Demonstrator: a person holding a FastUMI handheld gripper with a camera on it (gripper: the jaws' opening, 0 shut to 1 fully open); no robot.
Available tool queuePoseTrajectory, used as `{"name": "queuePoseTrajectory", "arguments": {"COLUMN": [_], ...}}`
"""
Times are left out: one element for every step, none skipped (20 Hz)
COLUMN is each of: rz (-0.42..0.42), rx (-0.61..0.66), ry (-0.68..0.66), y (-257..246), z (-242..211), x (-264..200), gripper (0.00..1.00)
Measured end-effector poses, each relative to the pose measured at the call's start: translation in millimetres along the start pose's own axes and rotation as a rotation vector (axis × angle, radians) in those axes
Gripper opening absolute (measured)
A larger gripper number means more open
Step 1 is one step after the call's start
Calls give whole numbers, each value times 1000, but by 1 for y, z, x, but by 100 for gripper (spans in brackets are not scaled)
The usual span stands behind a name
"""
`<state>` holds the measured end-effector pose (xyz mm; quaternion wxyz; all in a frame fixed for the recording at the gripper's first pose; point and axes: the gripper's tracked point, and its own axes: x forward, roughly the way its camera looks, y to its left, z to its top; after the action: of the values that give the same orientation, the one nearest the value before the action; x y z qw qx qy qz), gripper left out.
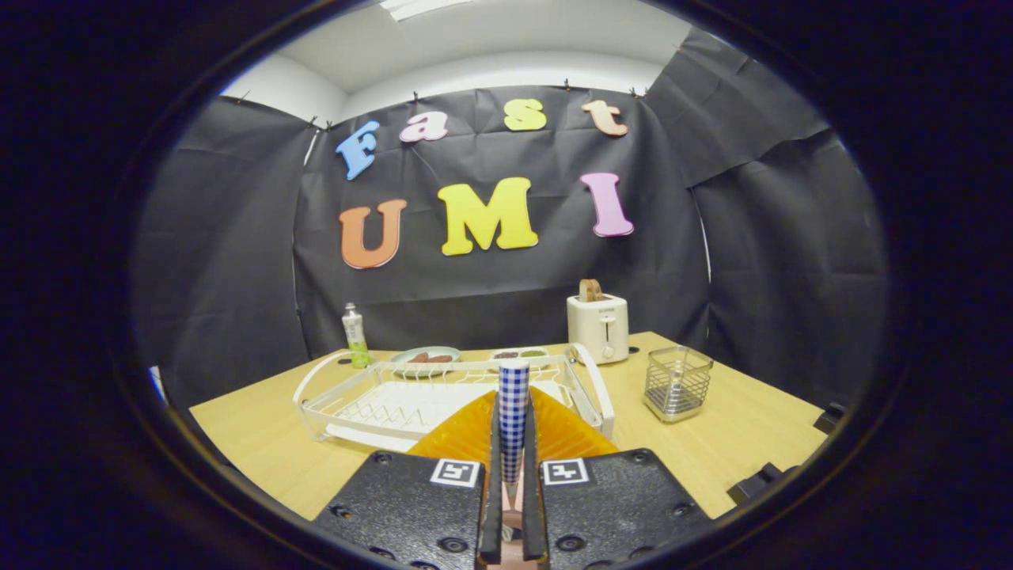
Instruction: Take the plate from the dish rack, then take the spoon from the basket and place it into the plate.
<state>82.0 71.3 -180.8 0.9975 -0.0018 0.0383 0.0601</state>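
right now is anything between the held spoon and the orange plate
Nothing visible. The claw is shut on the blue-checked-handled spoon, directly above the ribbed orange plate; the white wire dish rack lies beyond.

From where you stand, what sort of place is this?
Probably a mock kitchen counter in a cloth-walled booth: a white wire dish rack, a cream toaster and a green dish-soap bottle sit on a light wooden table. The gripper is shut on a blue-checked spoon handle.

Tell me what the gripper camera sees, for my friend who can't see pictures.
The gripper is shut on a blue-checked spoon handle above an orange ribbed plate. Beyond stand a white wire dish rack, a metal mesh basket and a cream toaster on a wooden table.
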Motion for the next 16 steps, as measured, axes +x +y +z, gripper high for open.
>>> {"name": "queuePoseTrajectory", "arguments": {"rz": [-1, -2, -8, -23, -43, -54, -50, -50, -53, -54, -57, -55, -60, -71, -80, -96], "rx": [-12, -19, -21, -18, -12, -3, -7, -17, -24, -28, -31, -32, -35, -43, -57, -63], "ry": [2, 6, 13, 22, 15, 7, 11, 12, 11, 9, 6, 1, -1, -3, -10, -24], "y": [1, 2, 0, -3, -7, -8, -5, -5, -6, -7, -9, -11, -14, -19, -24, -30], "z": [-4, -7, -11, -15, -15, -13, -13, -14, -14, -13, -13, -12, -12, -11, -9, -5], "x": [1, 2, 4, 4, 5, 3, 2, 1, 0, -1, -1, -1, -1, -2, -4, -6], "gripper": [15, 15, 16, 16, 17, 17, 18, 18, 19, 19, 20, 20, 22, 25, 29, 29]}}
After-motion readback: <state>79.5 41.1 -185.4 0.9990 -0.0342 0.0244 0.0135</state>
